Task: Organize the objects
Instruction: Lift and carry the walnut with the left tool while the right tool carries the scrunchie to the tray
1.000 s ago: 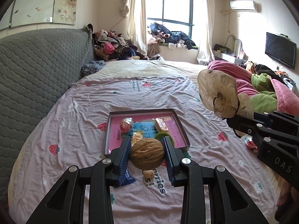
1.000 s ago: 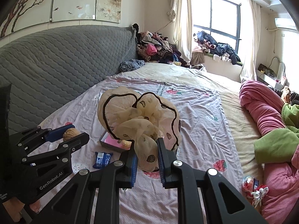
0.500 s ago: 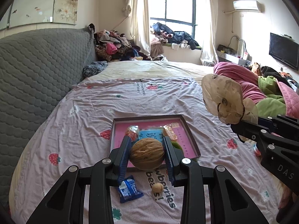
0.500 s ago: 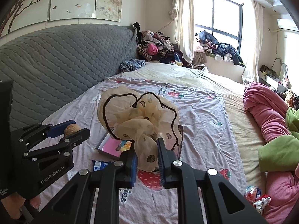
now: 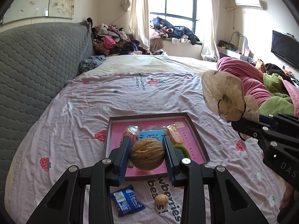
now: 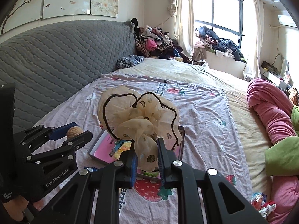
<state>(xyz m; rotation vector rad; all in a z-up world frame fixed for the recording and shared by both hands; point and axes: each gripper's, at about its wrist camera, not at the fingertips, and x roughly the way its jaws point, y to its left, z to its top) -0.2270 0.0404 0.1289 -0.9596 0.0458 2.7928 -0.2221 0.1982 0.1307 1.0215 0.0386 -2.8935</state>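
My left gripper (image 5: pixel 147 154) is shut on a brown walnut (image 5: pixel 147 154) and holds it above the near edge of a pink-lined box lid (image 5: pixel 196 130) on the bed. The lid holds several snack packets (image 5: pixel 173 135) and a green item (image 5: pixel 182 149). My right gripper (image 6: pixel 147 158) is shut on a cream frilly scrunchie (image 6: pixel 138 119) with black trim, held above the same lid (image 6: pixel 101 149). The scrunchie (image 5: pixel 222 97) and right gripper (image 5: pixel 261 130) also show at the right of the left wrist view. The walnut (image 6: pixel 74 131) shows in the right wrist view.
A blue snack packet (image 5: pixel 127 201) and a second small walnut (image 5: pixel 161 198) lie on the strawberry bedsheet (image 5: pixel 74 121) near the lid. A grey quilted headboard (image 5: pixel 37 65) is at left. Pink and green blankets (image 6: pixel 271 115) lie at right, with wrapped sweets (image 6: pixel 259 201) beside them.
Both grippers have drawn back and risen a little with their loads. The lid now lies farther ahead, and the blue packet and small walnut have come into view below the left gripper.
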